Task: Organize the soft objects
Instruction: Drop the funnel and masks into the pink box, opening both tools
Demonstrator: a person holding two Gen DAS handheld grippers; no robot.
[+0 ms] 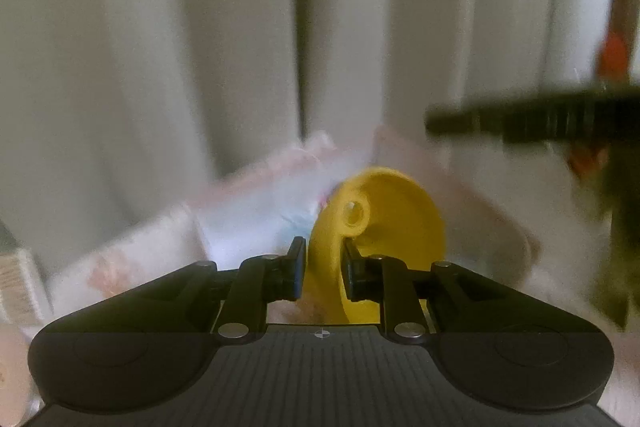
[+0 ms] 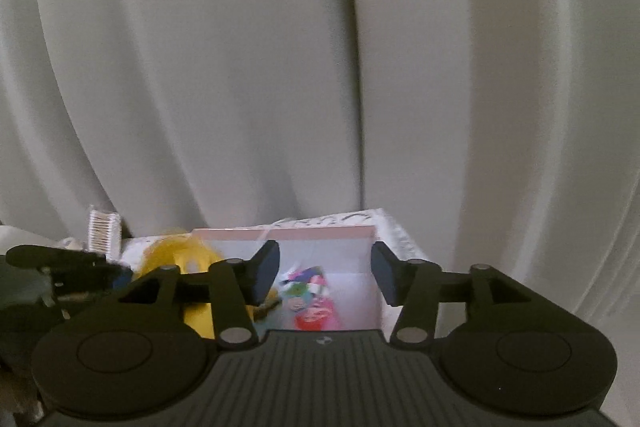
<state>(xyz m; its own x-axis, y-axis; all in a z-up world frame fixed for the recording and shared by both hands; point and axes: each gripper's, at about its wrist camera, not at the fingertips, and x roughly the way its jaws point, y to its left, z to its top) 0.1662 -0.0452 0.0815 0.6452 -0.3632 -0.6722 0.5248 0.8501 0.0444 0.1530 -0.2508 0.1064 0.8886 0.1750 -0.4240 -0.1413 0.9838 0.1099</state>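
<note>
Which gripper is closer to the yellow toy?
Left. The left gripper has the yellow toy between its fingers. The right gripper is open over the box, with the toy off to its left.

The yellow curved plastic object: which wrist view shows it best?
The left wrist view. There the yellow curved plastic object sits centre frame between the left claw fingers, its spiral shape and small round hole clear. The right wrist view shows only a blurred part of it at lower left, mostly behind the right claw's linkage.

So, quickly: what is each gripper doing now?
Left gripper: closed on the yellow toy.
Right gripper: open, empty, above the box.
</note>
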